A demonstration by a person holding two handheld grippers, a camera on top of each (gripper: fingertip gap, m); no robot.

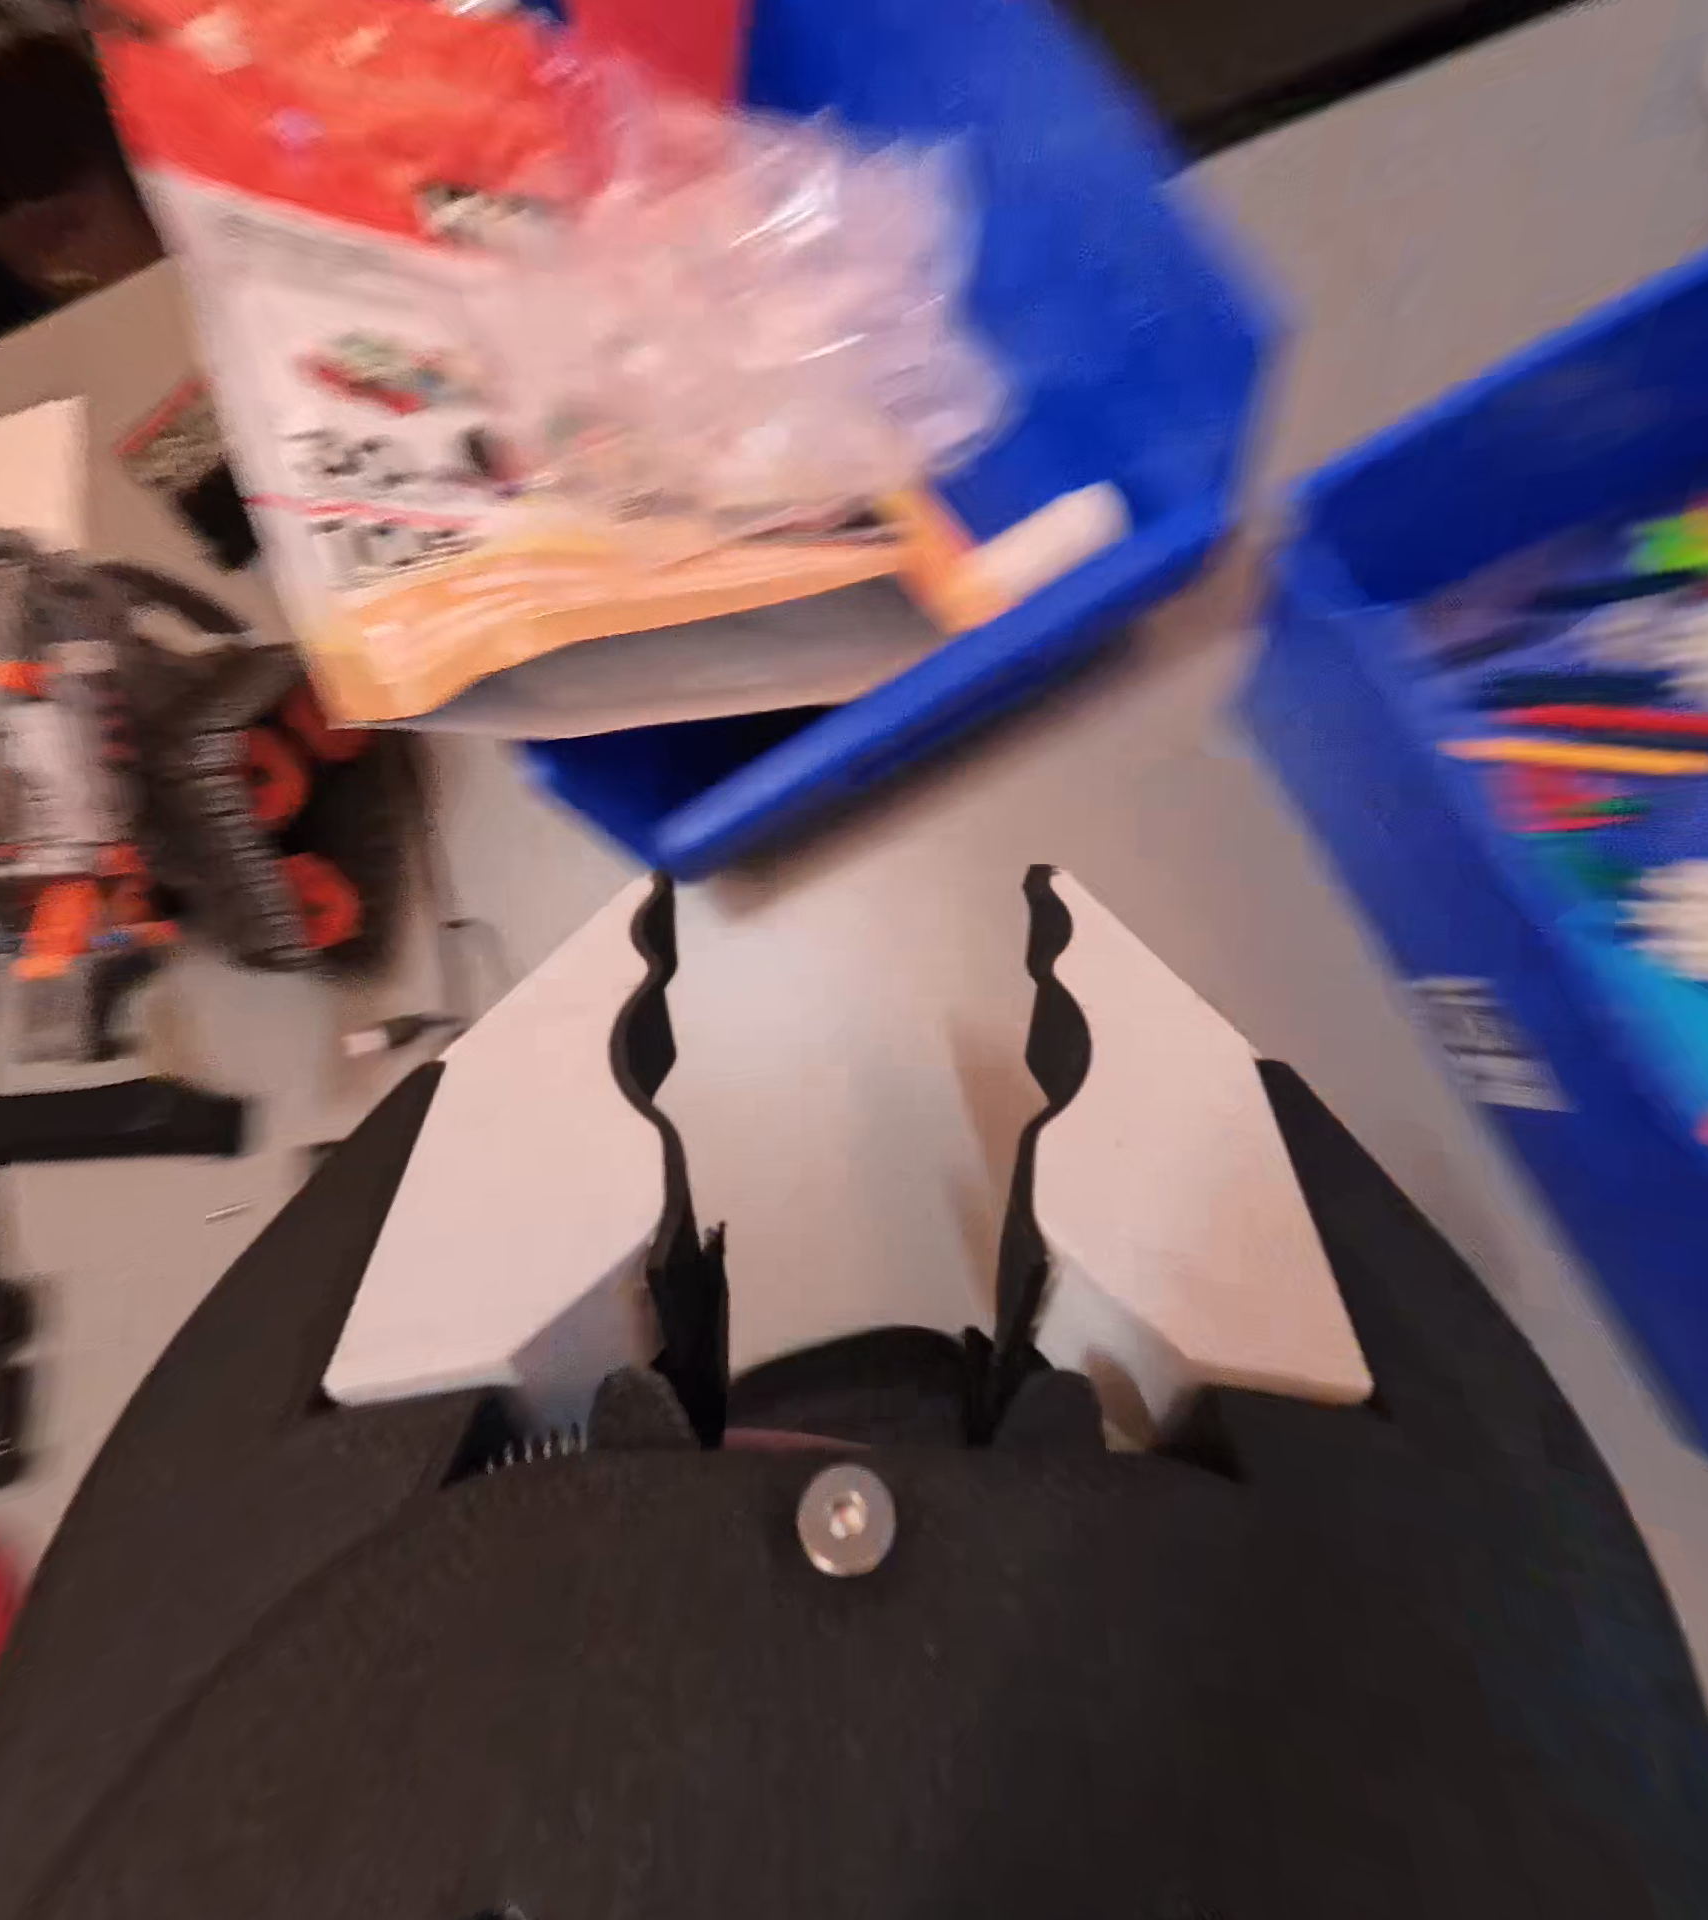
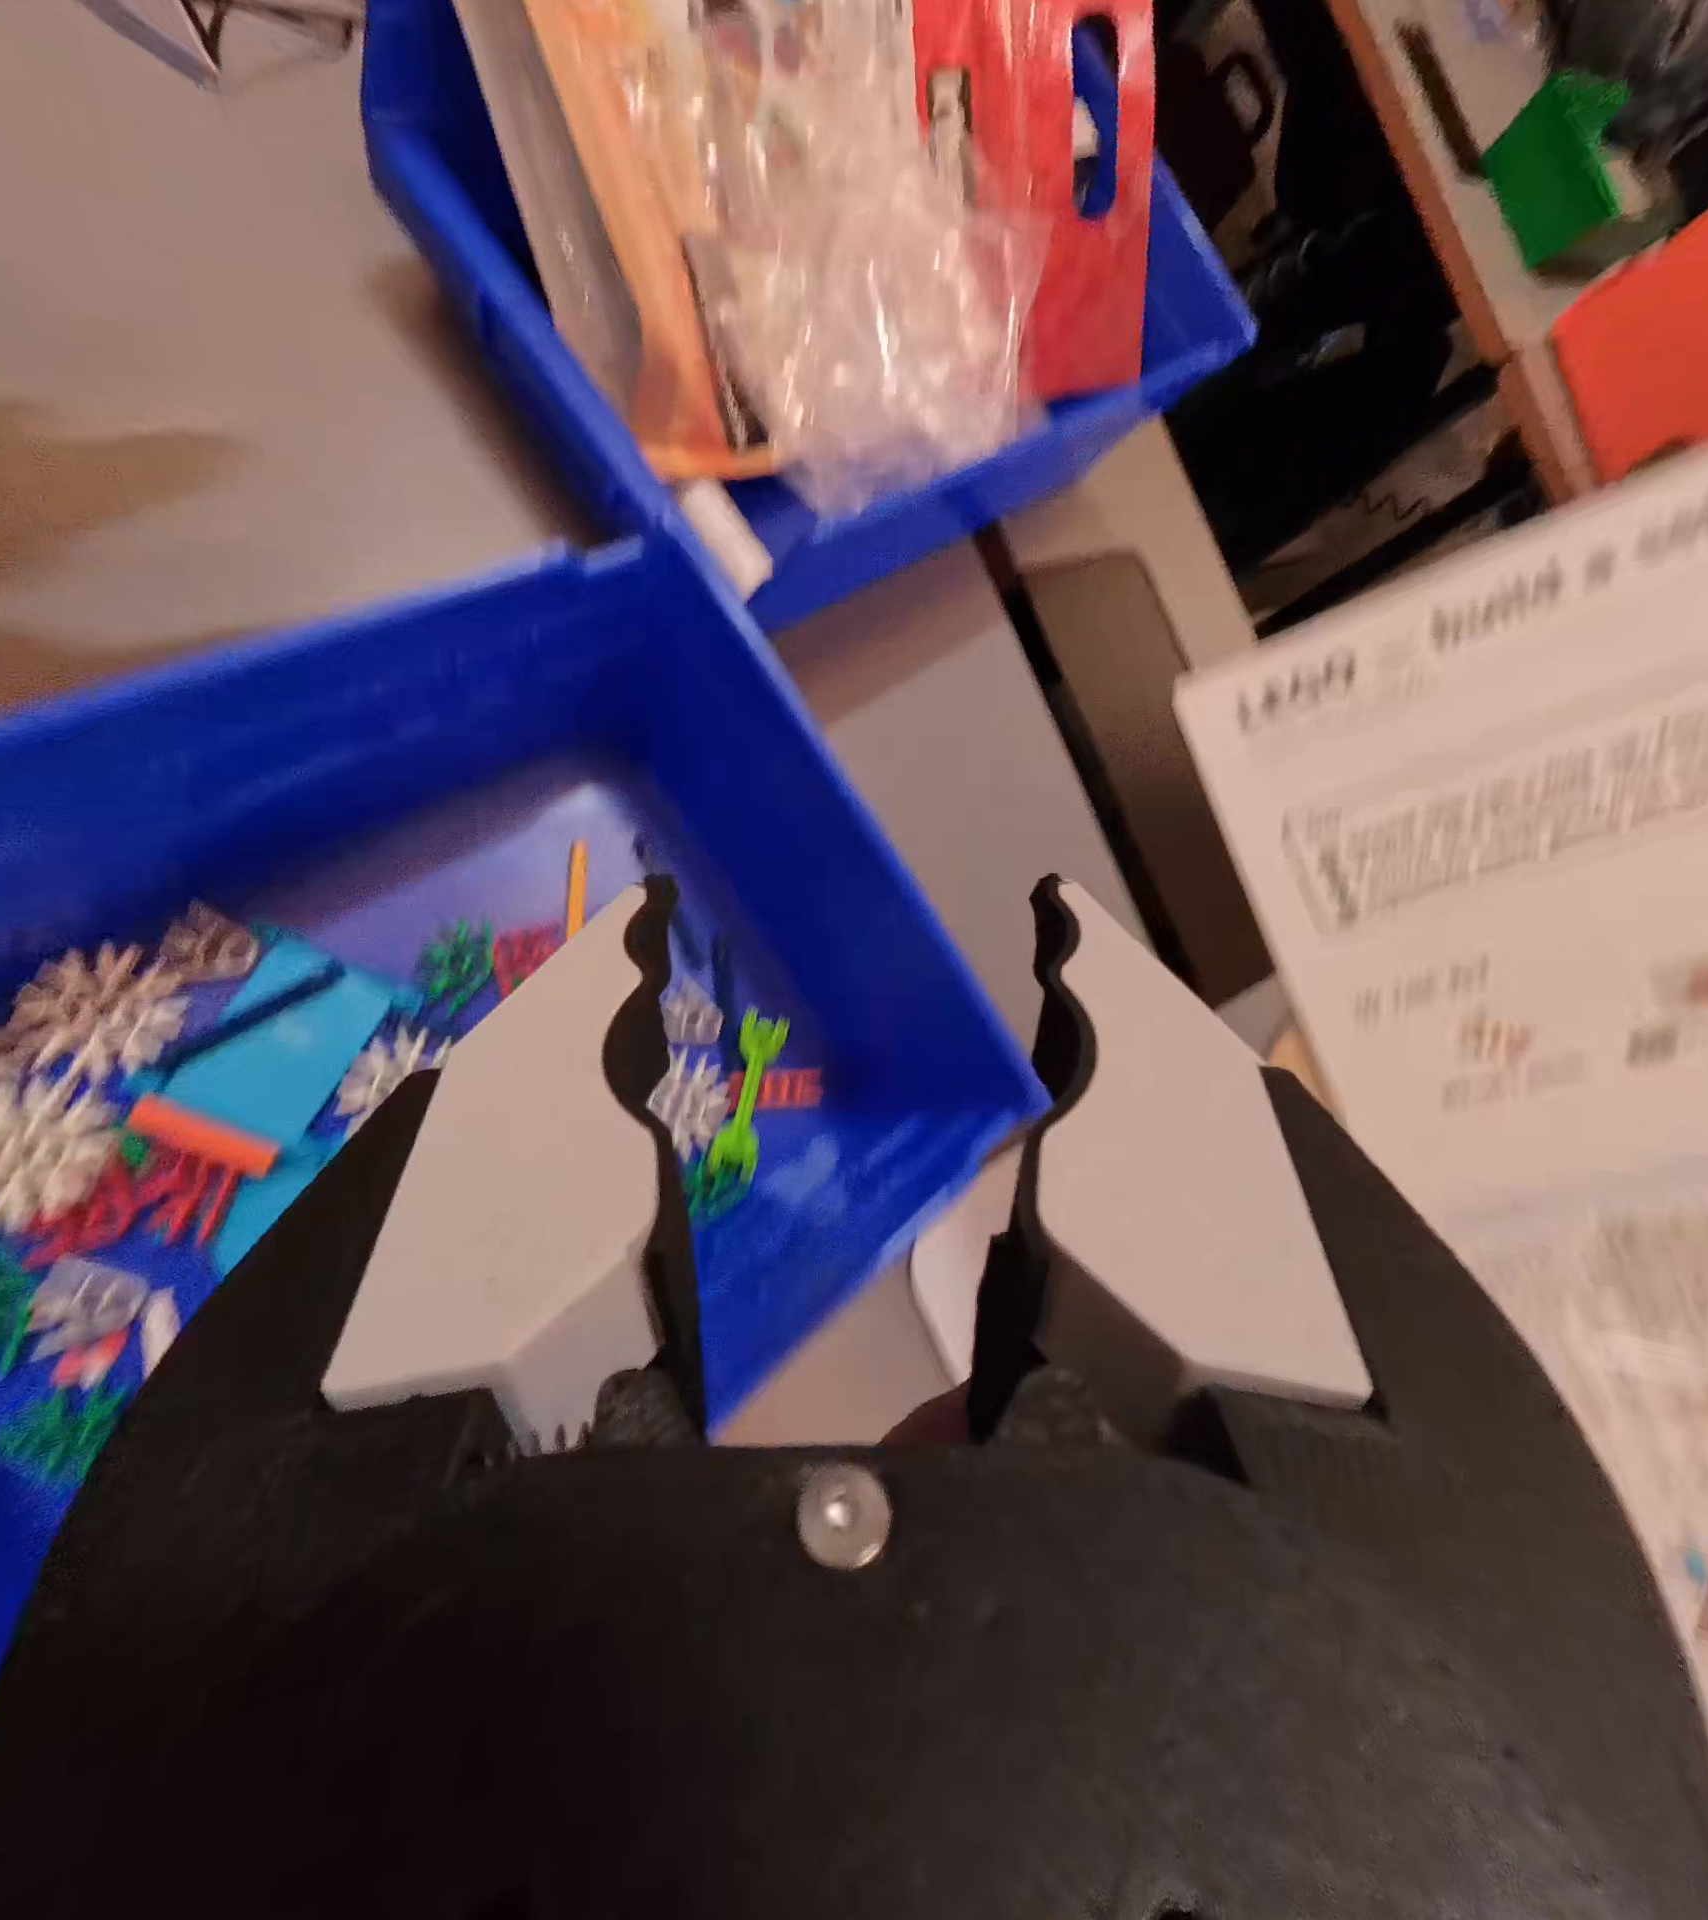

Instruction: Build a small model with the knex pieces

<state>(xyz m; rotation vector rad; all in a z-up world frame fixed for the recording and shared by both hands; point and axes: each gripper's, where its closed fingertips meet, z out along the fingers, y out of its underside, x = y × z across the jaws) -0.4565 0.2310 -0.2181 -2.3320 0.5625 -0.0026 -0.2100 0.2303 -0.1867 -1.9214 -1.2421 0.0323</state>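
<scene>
My left gripper (image 1: 848,883) is open and empty above the grey table, just short of the near corner of a blue bin (image 1: 1089,436). That bin holds a red, white and orange printed box (image 1: 393,395) with crumpled clear plastic (image 1: 756,322). A second blue bin (image 1: 1452,831) of small coloured plastic pieces is to the right. My right gripper (image 2: 848,894) is open and empty over the corner of the bin (image 2: 476,707) with snowflake-shaped and rod pieces (image 2: 50,1101). The box bin (image 2: 1089,416) is beyond it. The left wrist view is motion-blurred.
A white printed sheet (image 2: 1556,987) lies to the right of my right gripper. A black, grey and orange toy build (image 1: 102,779) stands at the left. An orange box (image 2: 1702,312) and a green object (image 2: 1556,177) sit on shelving behind.
</scene>
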